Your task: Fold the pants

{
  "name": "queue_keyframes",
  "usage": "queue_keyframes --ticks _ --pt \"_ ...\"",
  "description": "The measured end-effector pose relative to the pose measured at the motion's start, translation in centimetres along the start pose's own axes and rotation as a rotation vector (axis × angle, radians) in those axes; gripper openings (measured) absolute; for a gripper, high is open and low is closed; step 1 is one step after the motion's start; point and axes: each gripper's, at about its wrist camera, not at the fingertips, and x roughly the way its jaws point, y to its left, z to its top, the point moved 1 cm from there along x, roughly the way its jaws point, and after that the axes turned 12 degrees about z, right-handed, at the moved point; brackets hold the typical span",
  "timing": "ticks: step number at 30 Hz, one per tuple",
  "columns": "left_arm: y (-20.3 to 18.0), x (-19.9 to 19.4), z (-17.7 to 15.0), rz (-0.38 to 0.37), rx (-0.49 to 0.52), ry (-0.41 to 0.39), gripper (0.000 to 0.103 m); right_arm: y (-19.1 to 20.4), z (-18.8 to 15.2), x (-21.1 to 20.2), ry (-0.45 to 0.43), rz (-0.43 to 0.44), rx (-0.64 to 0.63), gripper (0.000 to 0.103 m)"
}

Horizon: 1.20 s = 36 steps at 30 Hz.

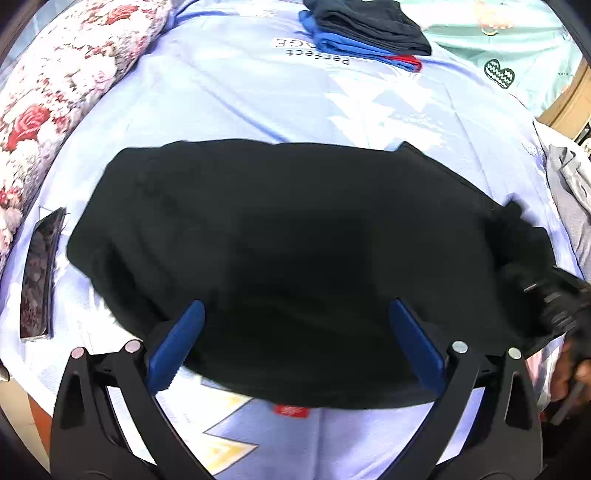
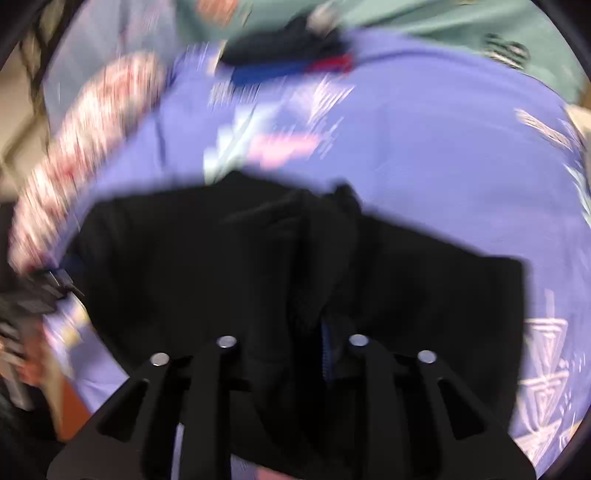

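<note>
- black pants (image 1: 295,251) lie on the bed sheet (image 1: 240,96), filling centre to 6 o'clock of the left wrist view; already a compact wide bundle, so judged part-folded
- left tongs (image 1: 295,332) spread wide open; blue fingers (image 1: 177,347) straddle the near edge of the pants, gripping nothing; likely poised to take that hem for the next fold
- right tongs (image 2: 295,354) pressed close together with black cloth bunched between them, a sliver of blue pad showing; judged clamped on the pants, probably carrying an edge across; view heavily motion-blurred, so contact is not crisp
- right tongs' body also shows at 3 o'clock of the left view, at the pants' edge
- small red tag (image 1: 291,410) at 6 o'clock under the pants' near edge; writing too small to read
- sheet print reads "perfect" upside down near 12 o'clock; boxed word beside it only partly visible
- folded clothes stack (image 1: 365,29) at 12 o'clock, dark over blue and red; well apart, looks like the done pile
- floral pillow (image 1: 55,96) at 10 o'clock; phone (image 1: 38,273) at 9 o'clock, just beside the pants; grey garment (image 1: 569,192) at 3 o'clock
</note>
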Motion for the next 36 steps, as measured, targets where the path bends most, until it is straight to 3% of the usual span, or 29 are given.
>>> queue_keyframes --ticks 3,4,7,9,10,12,14,18,22,25,28,29,30,35,36 --pt "0.9 0.3 -0.2 -0.001 -0.017 0.006 0.101 1.9 -0.6 1.6 0.023 0.019 -0.056 0.071" --pt "0.9 0.3 -0.2 -0.002 -0.021 0.006 0.101 2.0 -0.4 1.5 0.023 0.05 -0.052 0.073" --pt "0.5 0.7 0.5 0.0 -0.006 -0.001 0.101 0.4 0.2 -0.9 -0.008 0.259 0.049 0.073" --pt "-0.6 0.6 0.8 -0.011 0.017 -0.007 0.101 -1.6 0.6 -3.3 -0.088 0.347 0.131 0.065" --pt "-1.3 0.5 1.1 -0.022 0.031 -0.011 0.101 -2.7 1.0 -4.3 -0.137 0.309 0.145 0.058" --pt "-2.9 0.3 1.6 -0.036 0.057 -0.017 0.101 -4.4 1.2 -5.7 -0.193 0.098 0.135 0.034" --pt "-4.3 0.2 2.2 -0.04 0.075 -0.023 0.101 -6.1 1.0 -4.7 -0.159 0.117 0.218 0.011" --pt "-7.1 -0.4 3.1 -0.054 0.106 -0.03 0.101 -2.7 -0.2 -0.5 -0.03 0.14 0.118 0.01" --pt "-8.9 -0.5 3.3 -0.047 0.124 -0.021 0.101 -0.3 -0.6 0.7 -0.011 0.047 -0.01 0.01" --pt "-10.2 -0.3 3.2 -0.065 0.131 -0.001 0.101 -1.7 -0.4 0.3 0.017 0.115 0.004 0.012" --pt "-11.4 -0.1 3.0 -0.106 0.152 0.015 0.101 -3.9 0.0 -1.8 -0.053 0.152 0.055 0.021" --pt "-11.7 0.0 2.9 -0.114 0.155 0.021 0.101 -5.2 0.1 -3.2 -0.096 0.121 0.074 0.033" --pt "-12.2 0.1 3.0 -0.11 0.163 0.021 0.101 -6.8 0.0 -4.6 -0.145 0.082 0.109 0.039" --pt "-13.8 0.0 3.3 -0.117 0.181 0.012 0.101 -13.2 -0.3 -6.9 -0.201 -0.005 0.251 0.038" --pt "-14.3 0.0 3.3 -0.114 0.185 0.009 0.101 -14.1 -0.4 -6.9 -0.205 -0.008 0.267 0.033"
